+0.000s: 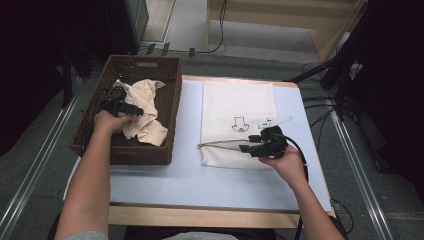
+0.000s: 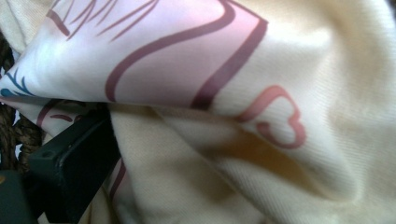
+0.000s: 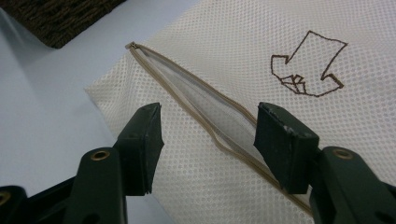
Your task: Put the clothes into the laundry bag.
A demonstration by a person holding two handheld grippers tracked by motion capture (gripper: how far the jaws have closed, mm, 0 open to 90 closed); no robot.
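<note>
A cream cloth (image 1: 145, 107) with pink printed lines lies crumpled in a brown wicker basket (image 1: 172, 115) at the left. My left gripper (image 1: 134, 111) is pushed into that cloth (image 2: 280, 56). One of its black fingers (image 2: 74, 163) stands far out to the side and the other is hidden under the fabric. A cream mesh bag (image 1: 237, 102) lies flat on the white table. Its zipper opening (image 3: 187, 88) gapes slightly along the near edge. My right gripper (image 3: 208, 140) hovers open just over that zipper, one jaw on each side, holding nothing.
A brown arrow drawing (image 3: 308, 65) marks the mesh bag. The basket's corner (image 3: 56, 18) sits just left of the bag, with bare white table (image 1: 190, 175) in front of both. Cables and dark stands crowd the floor at the right.
</note>
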